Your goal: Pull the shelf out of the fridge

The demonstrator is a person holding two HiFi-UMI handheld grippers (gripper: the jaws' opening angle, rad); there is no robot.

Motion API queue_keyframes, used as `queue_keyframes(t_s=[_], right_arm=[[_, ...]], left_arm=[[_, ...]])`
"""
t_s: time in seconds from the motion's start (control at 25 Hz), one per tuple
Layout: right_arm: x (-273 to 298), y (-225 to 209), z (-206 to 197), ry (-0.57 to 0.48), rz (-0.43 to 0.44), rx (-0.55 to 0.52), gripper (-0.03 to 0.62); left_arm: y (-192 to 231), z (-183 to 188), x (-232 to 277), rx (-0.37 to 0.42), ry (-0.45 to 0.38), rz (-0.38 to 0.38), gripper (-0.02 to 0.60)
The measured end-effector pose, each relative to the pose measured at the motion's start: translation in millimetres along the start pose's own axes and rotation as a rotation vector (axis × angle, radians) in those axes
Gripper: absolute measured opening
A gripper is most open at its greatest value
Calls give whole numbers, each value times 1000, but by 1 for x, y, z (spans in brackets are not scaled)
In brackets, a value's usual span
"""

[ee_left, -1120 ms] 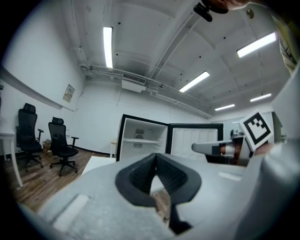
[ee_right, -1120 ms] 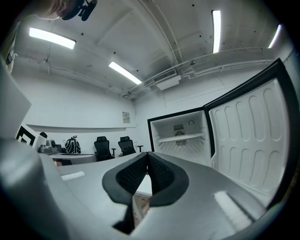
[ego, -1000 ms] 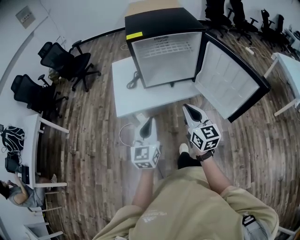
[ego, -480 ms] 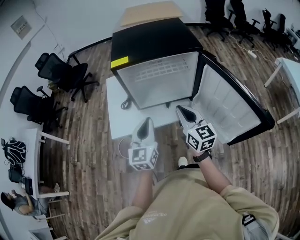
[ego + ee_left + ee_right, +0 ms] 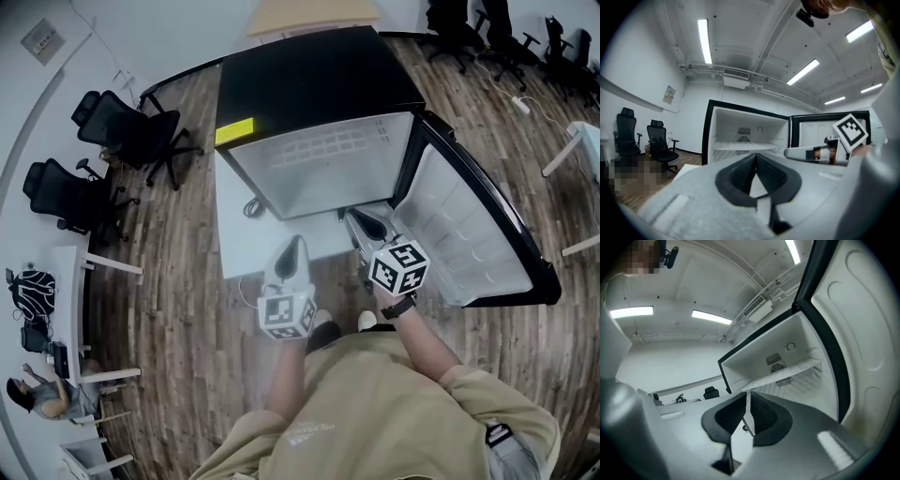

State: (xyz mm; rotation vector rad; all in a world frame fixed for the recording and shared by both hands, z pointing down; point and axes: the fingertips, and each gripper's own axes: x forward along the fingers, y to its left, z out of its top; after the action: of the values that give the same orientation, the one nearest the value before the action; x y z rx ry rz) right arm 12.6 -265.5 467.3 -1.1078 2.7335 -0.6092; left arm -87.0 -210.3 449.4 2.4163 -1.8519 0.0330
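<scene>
A small black fridge (image 5: pixel 319 84) stands on a low white table (image 5: pixel 246 251) with its door (image 5: pixel 469 234) swung open to the right. A white wire shelf (image 5: pixel 328 155) lies level inside, also seen in the left gripper view (image 5: pixel 740 146) and the right gripper view (image 5: pixel 787 372). My left gripper (image 5: pixel 295 242) is over the table's front, short of the fridge, shut and empty. My right gripper (image 5: pixel 354 217) is at the cabinet's lower front edge near the door hinge, shut with nothing between its pads. Both point level at the open compartment.
A black cable (image 5: pixel 253 206) lies on the table to the left of the fridge. Office chairs (image 5: pixel 131 141) stand on the wood floor at the left. A desk (image 5: pixel 66 309) with a seated person is at far left. The open door blocks the right side.
Both grippers have moved forward toward the fridge, which now fills more of the head view. The right gripper has reached the cabinet's front edge and rolled a little. Both stay shut.
</scene>
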Motion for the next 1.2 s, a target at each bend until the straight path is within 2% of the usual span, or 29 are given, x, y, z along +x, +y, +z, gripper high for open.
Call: queue_keyframes(t_s=[0.16, 0.44, 0.64, 0.72, 0.76, 1.0, 1.2], right_arm=[[17, -16, 5, 0, -13, 77, 58], [67, -38, -3, -5, -46, 182, 271], [100, -54, -1, -44, -68, 277, 341], [113, -61, 2, -70, -73, 342, 430], [119, -64, 4, -86, -73, 380, 455], [159, -103, 13, -239, -99, 718, 507], [184, -136, 20, -335, -118, 896, 517]], left_arm=[[9, 10, 9, -2, -4, 20, 2], [39, 4, 20, -31, 39, 37, 2], [66, 7, 28, -13, 51, 69, 2], [73, 5, 29, -14, 63, 80, 2], [76, 4, 31, -14, 70, 83, 2], [88, -2, 44, -17, 86, 78, 2], [89, 1, 44, -25, 86, 75, 2]])
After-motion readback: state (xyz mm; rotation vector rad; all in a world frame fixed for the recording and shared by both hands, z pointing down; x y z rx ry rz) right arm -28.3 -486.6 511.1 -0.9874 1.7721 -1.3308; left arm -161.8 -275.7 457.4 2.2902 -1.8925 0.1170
